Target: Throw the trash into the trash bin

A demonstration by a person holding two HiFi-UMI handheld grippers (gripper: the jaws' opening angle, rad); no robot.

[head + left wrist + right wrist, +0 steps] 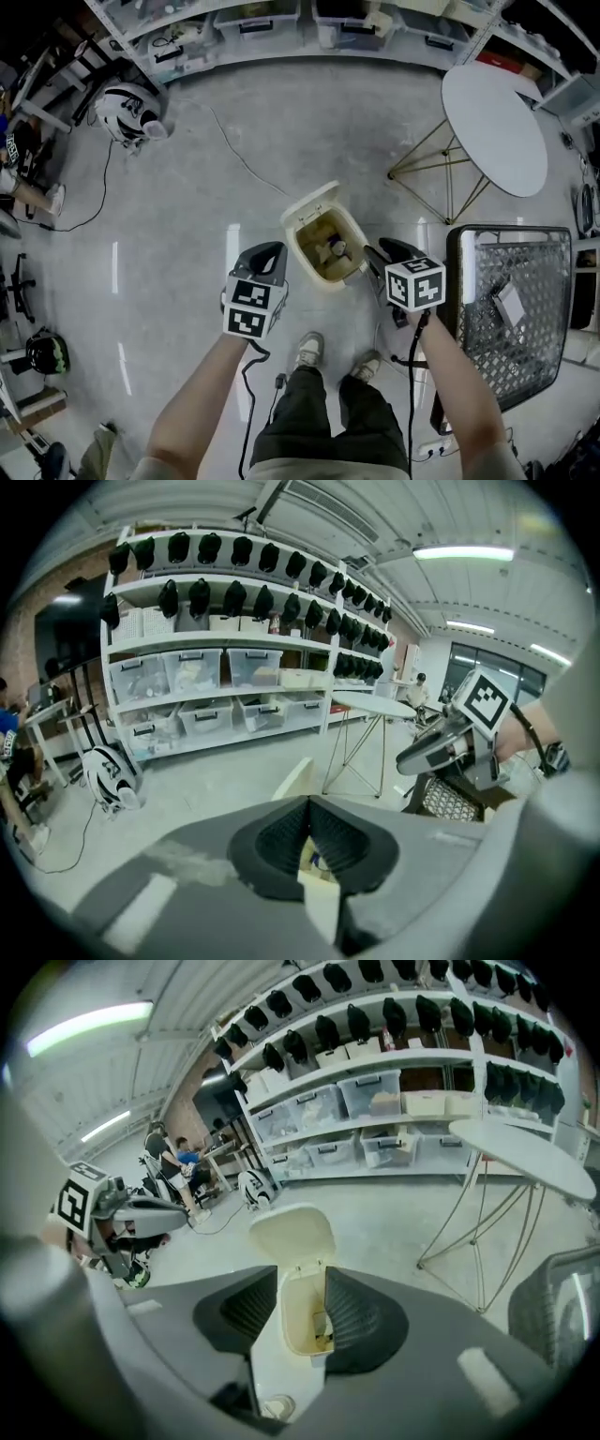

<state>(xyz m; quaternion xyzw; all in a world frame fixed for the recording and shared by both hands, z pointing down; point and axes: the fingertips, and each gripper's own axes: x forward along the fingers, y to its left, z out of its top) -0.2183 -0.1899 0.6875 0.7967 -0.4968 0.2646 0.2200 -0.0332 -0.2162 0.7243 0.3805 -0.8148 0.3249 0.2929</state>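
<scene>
Grey concrete floor (187,187); shelving (262,37) along the far wall carries clear storage boxes, contents not readable. Round white table (497,122) on wire legs at the right, black mesh cart (553,281) below it.

Arms: both bare forearms reach forward from the lower edge of the head view, roughly parallel, each gripper pitched forward and down. A cable trails back from each gripper.

Left gripper (265,253): just to the left of the trash bin (296,246), apart from it. In its own view the jaws meet at the tips and nothing is caught between them.

Right gripper (380,258): its tips sit over the bin's right rim as seen from the head. In its own view the ribbed pads (361,1321) stand apart. The bin shows through the gap but lies well below them, not touched. Nothing held.

Containers: the cream bin stands on the floor between the two grippers, just ahead of the person's shoes (309,349). Its lid (312,202) is tipped back, open. Trash (335,248) lies at the bottom, a small pale and dark lump; what it is I cannot tell. The mesh cart holds one pale flat sheet (511,302).
</scene>
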